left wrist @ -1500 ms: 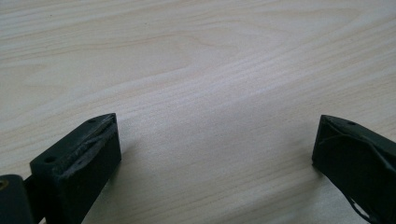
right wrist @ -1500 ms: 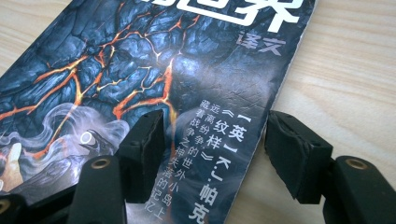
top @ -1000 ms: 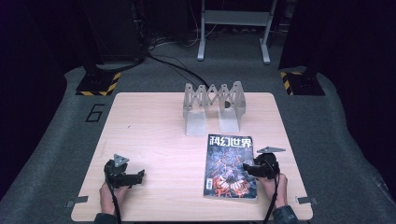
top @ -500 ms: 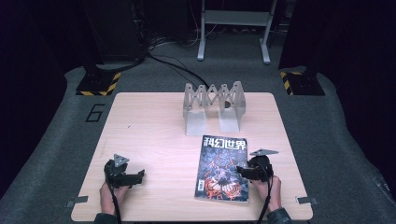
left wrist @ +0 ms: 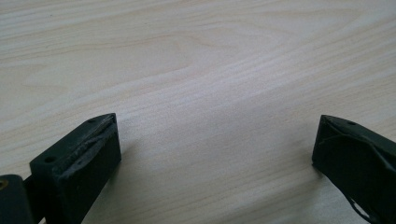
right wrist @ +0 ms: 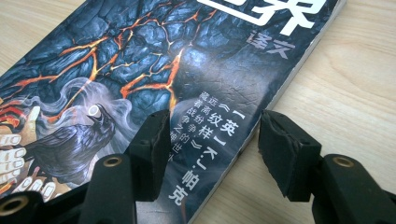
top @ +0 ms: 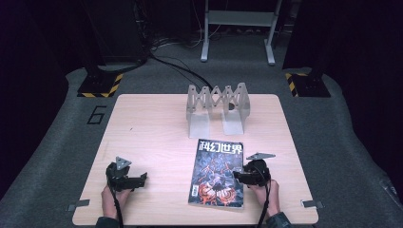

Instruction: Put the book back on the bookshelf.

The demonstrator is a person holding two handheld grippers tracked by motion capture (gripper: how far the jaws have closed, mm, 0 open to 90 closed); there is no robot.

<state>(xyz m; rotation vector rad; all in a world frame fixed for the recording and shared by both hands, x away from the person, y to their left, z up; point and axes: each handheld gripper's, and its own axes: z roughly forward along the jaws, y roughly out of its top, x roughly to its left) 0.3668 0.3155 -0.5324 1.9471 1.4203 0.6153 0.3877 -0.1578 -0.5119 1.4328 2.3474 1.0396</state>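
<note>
Since the earlier frame, the magazine (top: 217, 174) has shifted toward the left and nearer edge of the bench (top: 152, 123) and turned slightly, and the right tool (top: 241, 175) has travelled left with it. Its jaws have just been closing. In the right gripper view, one jaw sits over the cover and the other over bare wood, with the edge of the magazine (right wrist: 154, 84) between them; a gap remains on both sides, so the right tool (right wrist: 210, 140) stands part-open and grips nothing. The magazine lies flat, cover up, on the near right part of the bench, with its title toward the far side. Its cover shows cracked dark rock with orange veins and a black bird. The left tool (top: 135, 179) rests at the near left of the bench, well apart from the magazine. In the left gripper view, its jaws stand wide apart over bare wood (left wrist: 210, 70), so the left tool (left wrist: 217, 140) is open and empty. A grey metal folding rack (top: 216, 109) stands upright near the far middle of the bench, just beyond the magazine and not touching it.
</note>
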